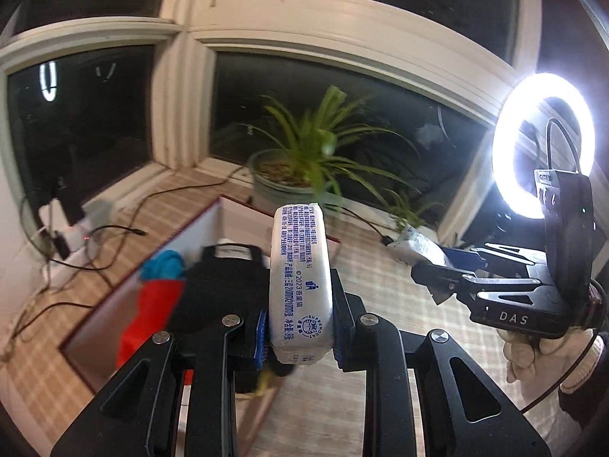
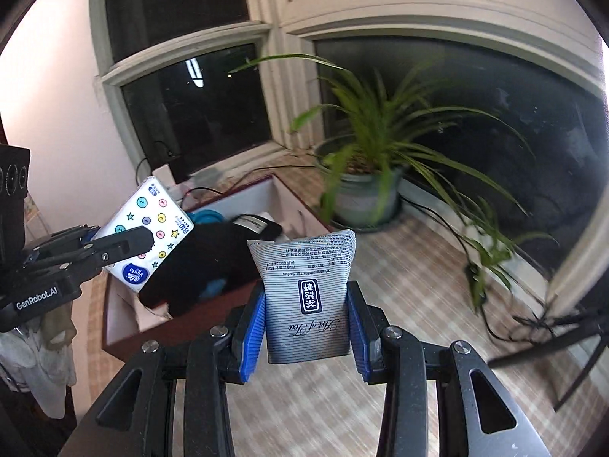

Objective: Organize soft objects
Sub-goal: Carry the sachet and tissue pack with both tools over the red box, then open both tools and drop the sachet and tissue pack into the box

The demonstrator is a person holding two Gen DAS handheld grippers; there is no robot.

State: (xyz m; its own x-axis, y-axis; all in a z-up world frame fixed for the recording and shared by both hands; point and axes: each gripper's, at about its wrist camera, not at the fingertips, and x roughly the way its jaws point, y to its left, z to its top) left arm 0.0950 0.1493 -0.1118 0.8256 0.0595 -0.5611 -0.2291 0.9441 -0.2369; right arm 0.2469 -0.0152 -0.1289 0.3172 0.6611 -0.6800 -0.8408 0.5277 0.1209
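Note:
My left gripper (image 1: pixel 300 327) is shut on a white tissue pack (image 1: pixel 300 285) with blue print, held upright above the right edge of the dark red box (image 1: pixel 125 285). In the right wrist view the same pack (image 2: pixel 146 236) shows coloured buttons and stars, over the box. My right gripper (image 2: pixel 306 327) is shut on a grey striped tea sachet (image 2: pixel 306 297), held in the air to the right of the box (image 2: pixel 228 297). It shows in the left wrist view (image 1: pixel 418 251) at right. The box holds a black cloth (image 2: pixel 205 262), a blue item (image 1: pixel 163 264) and a red item (image 1: pixel 148 316).
A potted spider plant (image 2: pixel 365 186) stands on the checked window sill behind the box. A lit ring light (image 1: pixel 544 148) stands at right. Cables and a charger (image 1: pixel 64 236) lie at the left by the window. A stand's legs (image 2: pixel 552 342) reach in at far right.

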